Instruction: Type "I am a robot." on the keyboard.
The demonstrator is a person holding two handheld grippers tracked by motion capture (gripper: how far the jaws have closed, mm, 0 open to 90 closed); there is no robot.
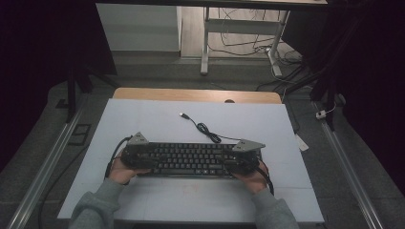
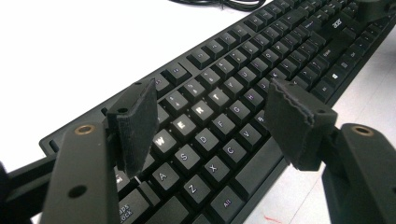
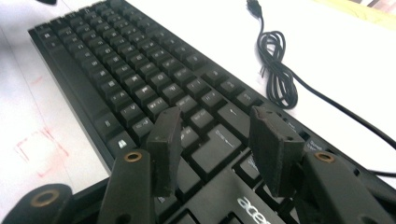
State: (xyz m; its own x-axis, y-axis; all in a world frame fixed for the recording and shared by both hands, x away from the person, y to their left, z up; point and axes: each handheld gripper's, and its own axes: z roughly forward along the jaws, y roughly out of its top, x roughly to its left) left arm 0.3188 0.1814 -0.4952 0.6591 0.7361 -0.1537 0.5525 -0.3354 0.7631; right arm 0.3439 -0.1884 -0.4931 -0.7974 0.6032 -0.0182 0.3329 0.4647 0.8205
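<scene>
A black Acer keyboard (image 1: 191, 160) lies flat on a white board in the middle of the table. Its black cable (image 1: 207, 131) runs back in a small coil and ends in a USB plug (image 1: 183, 115). My left gripper (image 1: 147, 160) hovers over the keyboard's left end. In the left gripper view its jaws (image 2: 212, 93) stand wide open just above the lit letter keys (image 2: 187, 123), holding nothing. My right gripper (image 1: 230, 162) is over the right end. It (image 3: 215, 116) is open too, above the keys next to the Acer logo (image 3: 254, 207).
The white board (image 1: 143, 119) covers most of a wooden table (image 1: 196, 95). Faint red marks (image 3: 39, 149) show on the board in front of the keyboard. Beyond the table are a desk frame (image 1: 205, 43) and floor cables (image 1: 282, 57). Metal rails (image 1: 45, 162) flank the table.
</scene>
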